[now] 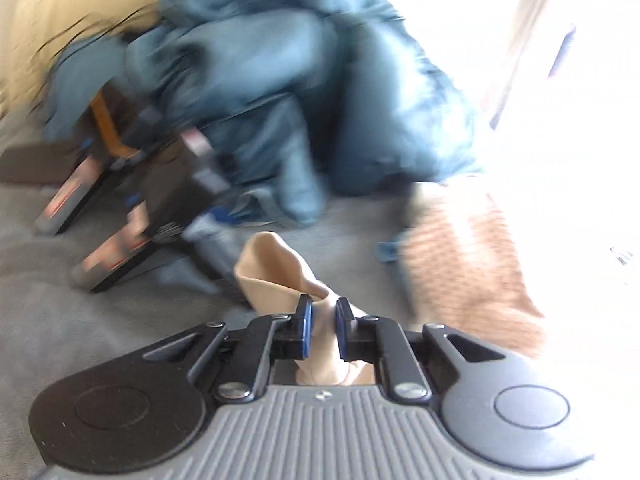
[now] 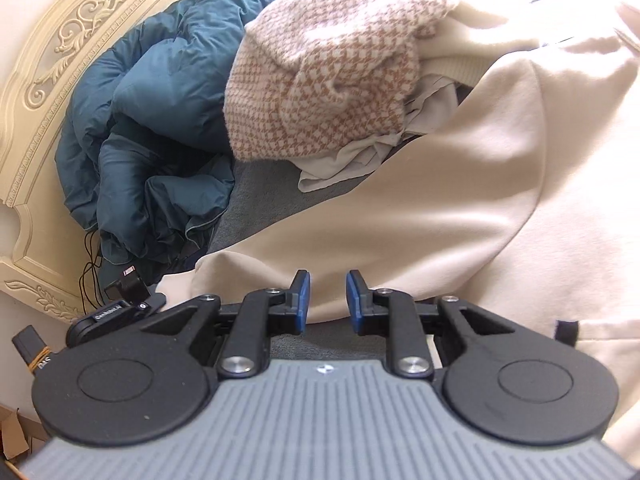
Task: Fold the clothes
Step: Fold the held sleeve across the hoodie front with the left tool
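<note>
- No brand name reads clearly: a small black device [image 2: 120, 312] at the lower left of the right wrist view carries a short white word too small to make out.
- The left wrist view is smeared with motion blur; the dark boxes [image 1: 132, 216] at its left show red-and-white labels that cannot be read.
- The left tongs [image 1: 323, 330] are clamped on a thin beige garment [image 1: 276, 272]; both blue pads press on the bunched cloth between them.
- That beige garment rises out of the jaws and fans up and to the left in the left wrist view, its long axis running away from the camera; a little of it also hangs below the pads.
- The right tongs [image 2: 328, 300] stand a little apart with nothing between the pads; they sit in front of the edge of a large cream garment [image 2: 460, 208].
- The cream garment lies spread on the grey bed cover [image 2: 256, 196], its long edge running from lower left to upper right.
- A brown-and-white houndstooth knit [image 2: 332, 72] is heaped beyond it, on top of a crumpled pale grey cloth [image 2: 360, 156].
- A teal quilted jacket [image 2: 152, 112] is bunched against the carved cream headboard [image 2: 60, 52].
- In the left wrist view the teal jacket fills the middle and the houndstooth knit lies at the right.
</note>
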Demonstrator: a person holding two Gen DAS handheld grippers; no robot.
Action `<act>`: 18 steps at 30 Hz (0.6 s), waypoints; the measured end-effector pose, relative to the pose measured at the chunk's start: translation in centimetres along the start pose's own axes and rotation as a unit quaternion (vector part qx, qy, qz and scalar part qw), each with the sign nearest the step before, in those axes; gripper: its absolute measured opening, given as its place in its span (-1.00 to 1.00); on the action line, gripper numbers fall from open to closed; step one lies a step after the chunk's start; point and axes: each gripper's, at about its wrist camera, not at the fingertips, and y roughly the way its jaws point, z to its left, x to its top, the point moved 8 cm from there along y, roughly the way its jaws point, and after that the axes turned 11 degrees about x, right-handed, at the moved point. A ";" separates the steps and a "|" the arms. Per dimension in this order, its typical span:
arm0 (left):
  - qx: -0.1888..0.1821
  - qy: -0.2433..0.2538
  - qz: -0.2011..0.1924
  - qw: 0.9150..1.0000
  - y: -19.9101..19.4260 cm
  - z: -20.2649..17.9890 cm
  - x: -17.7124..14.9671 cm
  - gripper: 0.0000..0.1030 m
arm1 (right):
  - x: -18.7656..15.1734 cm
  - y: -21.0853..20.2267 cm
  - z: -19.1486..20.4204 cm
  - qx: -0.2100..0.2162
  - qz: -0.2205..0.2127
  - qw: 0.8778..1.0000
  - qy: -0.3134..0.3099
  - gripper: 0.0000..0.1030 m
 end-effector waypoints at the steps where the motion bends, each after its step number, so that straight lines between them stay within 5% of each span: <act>1: -0.021 0.019 -0.012 1.000 -1.5 -1.9 -0.1 -0.75 | 0.1 -1.0 -0.3 -0.001 -0.005 1.000 0.001 -0.61; 6: -0.139 0.106 -0.038 0.984 -9.3 -11.7 -2.8 -0.76 | 0.8 -7.1 -3.0 -0.015 -0.040 0.999 0.014 -0.59; 12: -0.260 0.201 -0.002 0.945 -18.1 -21.4 -11.7 -0.76 | 0.4 -17.0 -7.6 -0.043 -0.088 0.994 0.053 -0.57; 16: -0.300 0.261 0.034 0.917 -20.2 -24.3 -19.9 -0.76 | -0.7 -23.2 -11.1 -0.061 -0.116 0.988 0.084 -0.53; 18: -0.291 0.303 0.052 0.906 -20.1 -24.8 -24.1 -0.76 | -1.5 -25.5 -12.9 -0.069 -0.128 0.984 0.101 -0.52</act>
